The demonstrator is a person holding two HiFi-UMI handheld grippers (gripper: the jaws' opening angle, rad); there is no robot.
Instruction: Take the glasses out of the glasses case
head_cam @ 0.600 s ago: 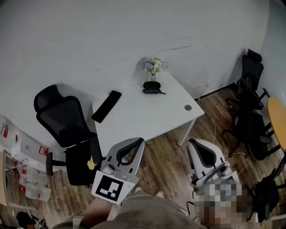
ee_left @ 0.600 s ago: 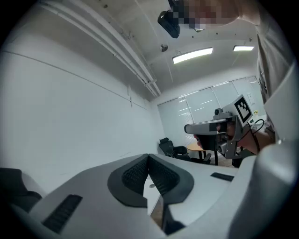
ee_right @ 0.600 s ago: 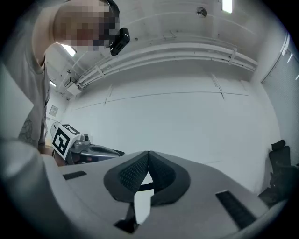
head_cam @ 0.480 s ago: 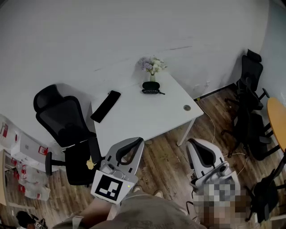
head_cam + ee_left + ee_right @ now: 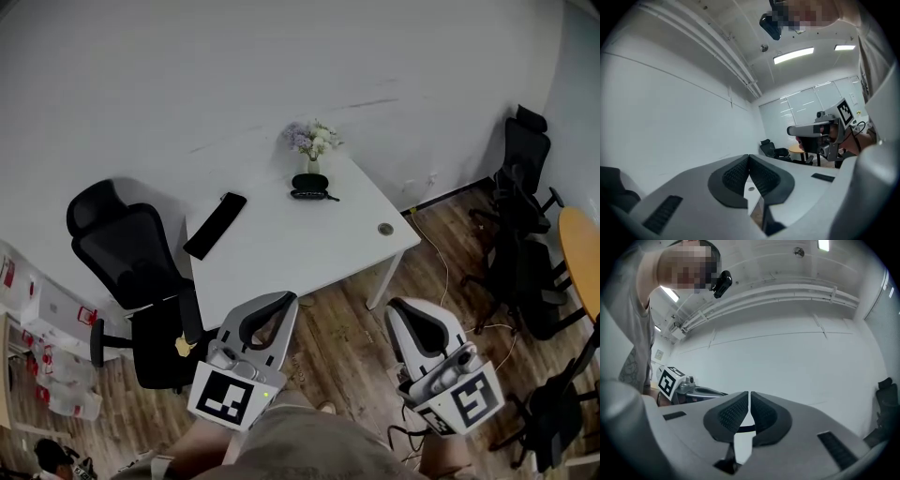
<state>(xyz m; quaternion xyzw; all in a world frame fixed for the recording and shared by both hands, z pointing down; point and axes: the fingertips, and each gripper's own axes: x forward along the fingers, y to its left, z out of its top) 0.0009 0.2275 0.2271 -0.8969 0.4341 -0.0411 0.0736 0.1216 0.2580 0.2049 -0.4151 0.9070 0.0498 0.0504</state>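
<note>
Tools both clenched empty: left tool, right tool, away from glasses case.

The head camera looks steeply down from high up, well off the white rectangular table, while cameras riding close behind the grey left gripper and grey right gripper face about level at the plain white wall, each also catching the other gripper.

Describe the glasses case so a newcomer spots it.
Find the white table, then the flower vase at its far edge. The glasses case is the small dark rounded thing just before the vase, unlike the long flat black slab at the left.
</note>
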